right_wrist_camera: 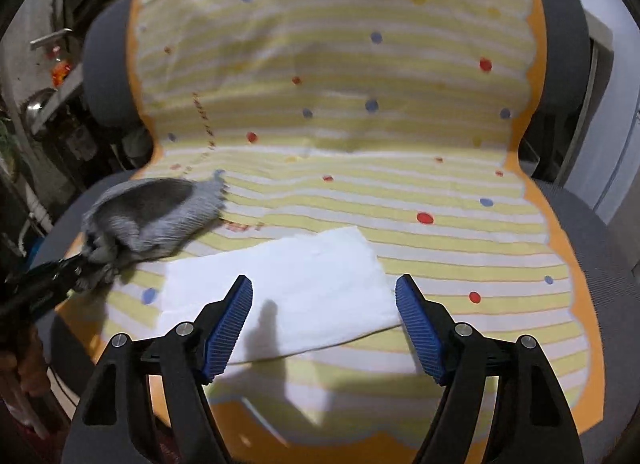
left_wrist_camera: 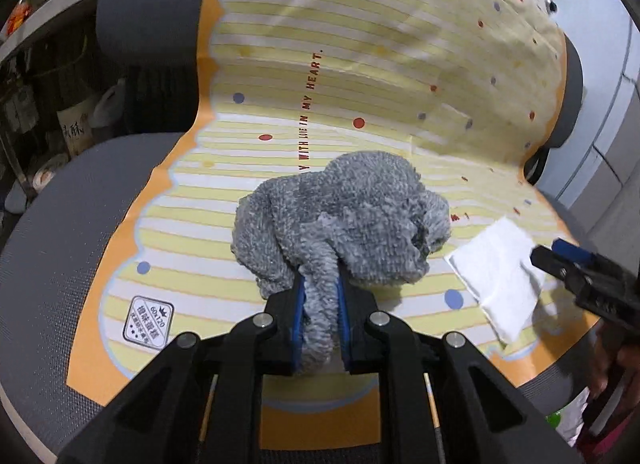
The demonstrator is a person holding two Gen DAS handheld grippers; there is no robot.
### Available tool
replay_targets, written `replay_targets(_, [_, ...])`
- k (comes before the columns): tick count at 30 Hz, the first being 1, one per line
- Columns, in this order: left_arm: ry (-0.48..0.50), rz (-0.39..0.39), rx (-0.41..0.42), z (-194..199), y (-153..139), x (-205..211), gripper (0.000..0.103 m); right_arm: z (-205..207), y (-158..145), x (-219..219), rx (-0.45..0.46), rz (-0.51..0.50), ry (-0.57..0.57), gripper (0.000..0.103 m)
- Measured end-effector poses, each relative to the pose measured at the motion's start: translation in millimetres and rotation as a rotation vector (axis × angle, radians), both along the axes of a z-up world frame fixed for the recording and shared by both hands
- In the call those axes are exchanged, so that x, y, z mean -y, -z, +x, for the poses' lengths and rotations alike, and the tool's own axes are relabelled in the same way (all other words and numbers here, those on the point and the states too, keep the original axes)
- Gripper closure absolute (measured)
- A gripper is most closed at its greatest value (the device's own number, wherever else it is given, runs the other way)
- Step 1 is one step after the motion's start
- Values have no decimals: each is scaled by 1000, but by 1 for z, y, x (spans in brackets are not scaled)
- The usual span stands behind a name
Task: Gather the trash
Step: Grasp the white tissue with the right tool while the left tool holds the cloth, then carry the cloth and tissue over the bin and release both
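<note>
A crumpled grey fluffy cloth lies on the striped yellow mat that covers a grey office chair. My left gripper is shut on a fold of this cloth at its near edge. The cloth also shows at the left in the right wrist view, with the left gripper clamped on it. A flat white tissue lies on the mat to the right of the cloth; it also shows in the left wrist view. My right gripper is open, its fingers straddling the tissue's near part just above it, and shows at the right edge of the left wrist view.
The chair's grey mesh seat and backrest edge the mat on both sides. Cluttered shelves and bags stand to the left of the chair. A pale wall is on the right.
</note>
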State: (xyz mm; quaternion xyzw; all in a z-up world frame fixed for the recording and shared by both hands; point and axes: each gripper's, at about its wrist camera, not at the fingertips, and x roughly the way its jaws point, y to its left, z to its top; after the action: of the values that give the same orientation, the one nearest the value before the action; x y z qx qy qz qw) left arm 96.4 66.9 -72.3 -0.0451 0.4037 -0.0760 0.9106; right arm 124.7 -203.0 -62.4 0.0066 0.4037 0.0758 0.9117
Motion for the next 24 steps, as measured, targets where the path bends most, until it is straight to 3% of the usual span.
replay_targets(4, [10,10,-18,3,3,-1,91,5,14,8,-51,27,23,28])
replay_targets(6, [10,3,-21,1,3,-3,91,0,14,6,-48,33,5,38])
replay_targets(8, [11,10,-19,1,3,-2,91,-7,12,2,-43,37,-20,62])
replay_targets(9, [11,16,-19,2,3,0,91,-9,11,-1,-42,35,-31,69])
replay_targets(10, [11,19,-18,3,3,2,91,-13,9,-3,-43,37,-43,87])
replay_targets(11, [12,23,-19,2,2,2,91,-16,8,-5,-42,45,-52,94])
replay_targets(17, [51,-28,1,-7,-9,8,91,-55,-30,14,83,96,-15,96])
replay_targets(24, [235,-95,139,-47,-56,62,91,-104,-72,65,165,119,110,95])
